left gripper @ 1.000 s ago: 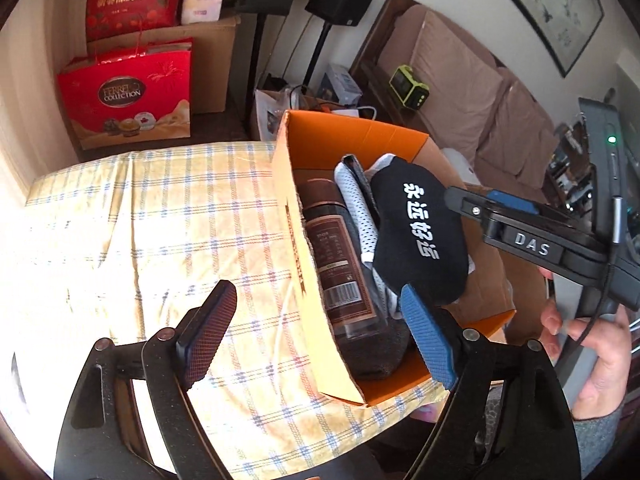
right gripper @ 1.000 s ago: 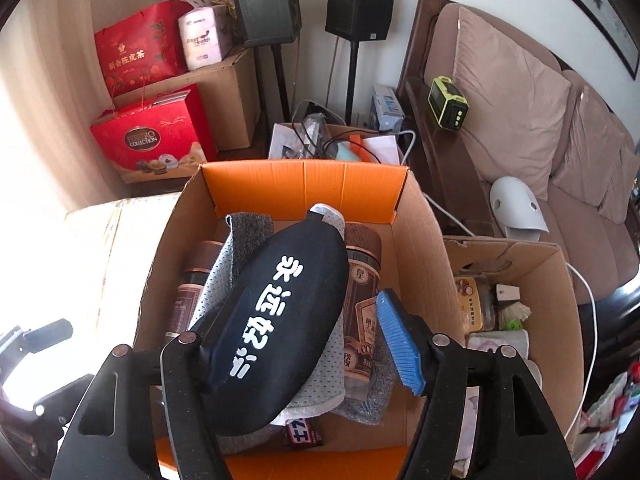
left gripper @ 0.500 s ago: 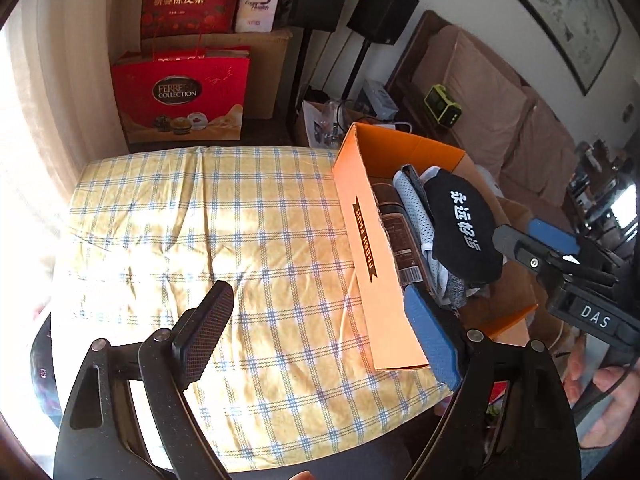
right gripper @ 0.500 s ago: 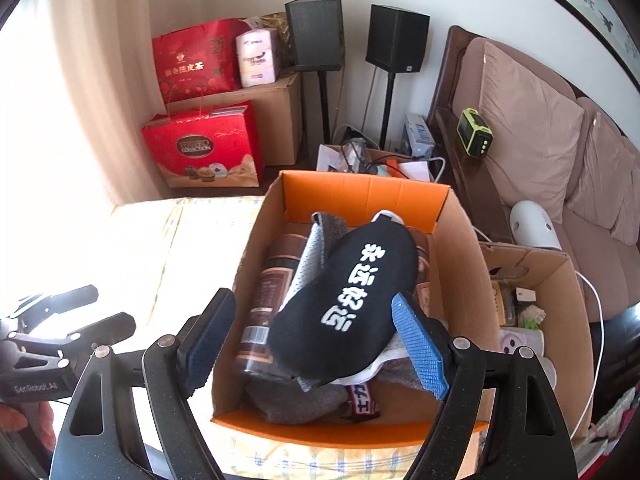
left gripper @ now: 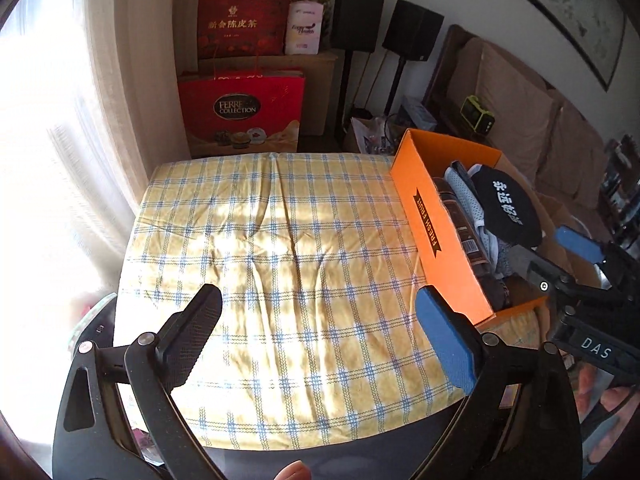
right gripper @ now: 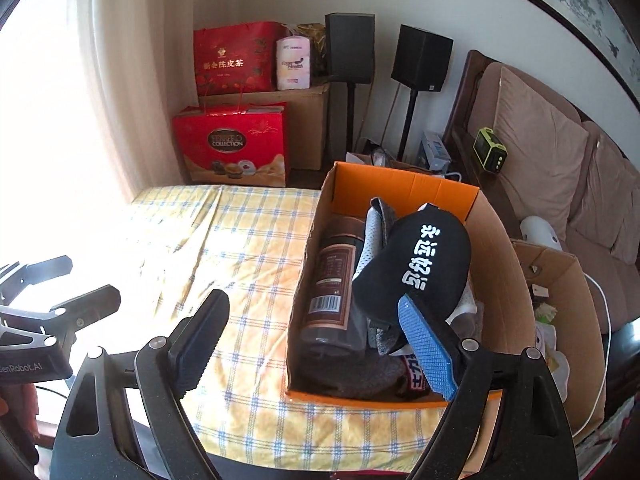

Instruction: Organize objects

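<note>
Because the black pouch point(right gripper: 416, 264) lies on top of the brown canister point(right gripper: 332, 276) and grey cloths inside the orange box point(right gripper: 404, 188), the box reads as the collection point. It sits just ahead and to the right of the right gripper point(right gripper: 316, 340), whose jaws are opening with nothing between them. The left gripper point(left gripper: 320, 328) is likewise opening and holds nothing (over bare checked tablecloth point(left gripper: 280, 220)), the box being to its right.

both claws have drawn back from the orange box point(right gripper: 404, 192), their jaws opening, empty.
</note>
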Motion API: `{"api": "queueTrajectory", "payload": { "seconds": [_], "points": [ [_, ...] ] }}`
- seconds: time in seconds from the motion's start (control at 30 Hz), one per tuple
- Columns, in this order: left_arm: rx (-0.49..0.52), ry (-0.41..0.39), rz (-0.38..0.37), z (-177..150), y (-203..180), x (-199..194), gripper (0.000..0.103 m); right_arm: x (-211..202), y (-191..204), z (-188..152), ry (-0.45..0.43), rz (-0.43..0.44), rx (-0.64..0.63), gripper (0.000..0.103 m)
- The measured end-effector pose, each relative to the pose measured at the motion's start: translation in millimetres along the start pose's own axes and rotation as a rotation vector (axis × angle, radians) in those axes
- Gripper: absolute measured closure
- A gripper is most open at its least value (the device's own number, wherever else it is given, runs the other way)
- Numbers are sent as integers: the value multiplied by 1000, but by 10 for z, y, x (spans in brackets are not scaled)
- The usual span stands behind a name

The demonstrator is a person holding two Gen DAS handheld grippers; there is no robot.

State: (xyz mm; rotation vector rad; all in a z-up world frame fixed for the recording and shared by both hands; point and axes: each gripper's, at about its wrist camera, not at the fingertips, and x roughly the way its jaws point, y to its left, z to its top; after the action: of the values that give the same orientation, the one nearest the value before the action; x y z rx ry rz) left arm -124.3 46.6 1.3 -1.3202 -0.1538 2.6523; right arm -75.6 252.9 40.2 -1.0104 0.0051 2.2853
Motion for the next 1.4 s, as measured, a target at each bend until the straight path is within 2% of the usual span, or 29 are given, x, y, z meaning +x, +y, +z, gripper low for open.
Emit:
{"api": "queueTrajectory", "payload": {
  "seconds": [0.2,0.23,0.27,0.33,0.57,0.8,0.97,1.2,1.4],
  "points": [
    [11,-23,44,-248,85,-76,5,-88,154,-228,-36,-32,-9,9],
    [6,-29,49,-293,103,-89,0,-102,171,-268,-40,-31,-4,4],
    [3,-40,58,-341,123,-106,0,-119,185,-308,-47,-28,4,0],
    [3,-59,78,-435,149,-135,0,-148,210,-375,-58,-23,19,1],
    [-24,-44,121,-717,219,-146,0,-166,302,-653,-59,-31,32,1],
    [-90,-75,119,-907,328,-201,0,-228,289,-838,-74,-49,64,1],
    [-59,-62,142,-1032,312,-160,0,-218,267,-1017,-56,-55,82,1],
    [-65,-21,134,-1198,315,-68,0,-211,239,-1235,-42,-80,107,1],
    [-56,-54,146,-1233,280,-178,0,-318,197,-1297,-60,-99,119,1]
  ]
}}
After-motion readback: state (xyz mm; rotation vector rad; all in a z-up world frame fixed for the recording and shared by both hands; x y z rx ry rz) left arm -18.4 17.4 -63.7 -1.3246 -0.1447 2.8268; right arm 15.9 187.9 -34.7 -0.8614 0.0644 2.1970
